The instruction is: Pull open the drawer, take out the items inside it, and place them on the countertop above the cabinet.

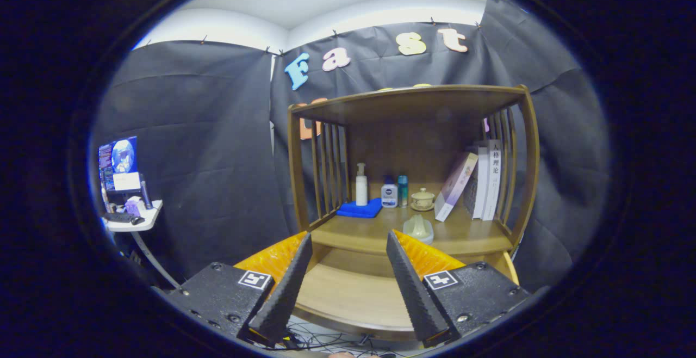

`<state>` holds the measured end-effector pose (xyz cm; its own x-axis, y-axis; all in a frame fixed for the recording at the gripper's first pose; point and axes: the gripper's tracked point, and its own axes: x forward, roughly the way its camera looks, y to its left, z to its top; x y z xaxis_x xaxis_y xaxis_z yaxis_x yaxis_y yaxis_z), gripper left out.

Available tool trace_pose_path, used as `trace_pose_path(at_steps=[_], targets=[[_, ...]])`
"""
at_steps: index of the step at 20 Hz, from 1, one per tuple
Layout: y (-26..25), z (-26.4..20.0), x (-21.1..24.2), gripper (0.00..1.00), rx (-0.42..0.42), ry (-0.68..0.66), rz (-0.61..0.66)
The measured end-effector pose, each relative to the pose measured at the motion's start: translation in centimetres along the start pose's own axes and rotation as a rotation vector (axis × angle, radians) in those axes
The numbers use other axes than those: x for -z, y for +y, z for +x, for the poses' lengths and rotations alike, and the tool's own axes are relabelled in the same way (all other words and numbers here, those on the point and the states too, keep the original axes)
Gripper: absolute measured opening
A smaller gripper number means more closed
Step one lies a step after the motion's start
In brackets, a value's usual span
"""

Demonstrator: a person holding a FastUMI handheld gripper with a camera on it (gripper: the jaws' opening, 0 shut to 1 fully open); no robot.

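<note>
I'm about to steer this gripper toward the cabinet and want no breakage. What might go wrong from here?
The countertop is crowded: a pale lidded jar stands near its front edge, just beyond the open gripper, and may be knocked off. Behind it, a pump bottle and leaning books could topple when items are set down.

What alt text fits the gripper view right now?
The open claw hangs empty before a wooden cabinet, its fingers framing the drawer front. Beyond them the countertop holds a pump bottle, blue cloth and books.
</note>
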<state>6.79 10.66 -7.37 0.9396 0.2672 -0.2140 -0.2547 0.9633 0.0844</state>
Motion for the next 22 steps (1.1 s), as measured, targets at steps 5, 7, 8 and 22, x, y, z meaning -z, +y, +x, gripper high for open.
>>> trace_pose_path(at_steps=[5, 7, 8, 22], targets=[[0.4, -1.1, 5.9, 0.88, 0.06, -0.006, -0.071], [0.6, -1.5, 8.6, 0.88, 0.075, 0.003, -0.076], [0.2, -1.6, 10.3, 0.88, 0.096, 0.015, -0.081], [-4.0, -2.2, 22.2, 0.89, 0.306, 0.154, 0.055]])
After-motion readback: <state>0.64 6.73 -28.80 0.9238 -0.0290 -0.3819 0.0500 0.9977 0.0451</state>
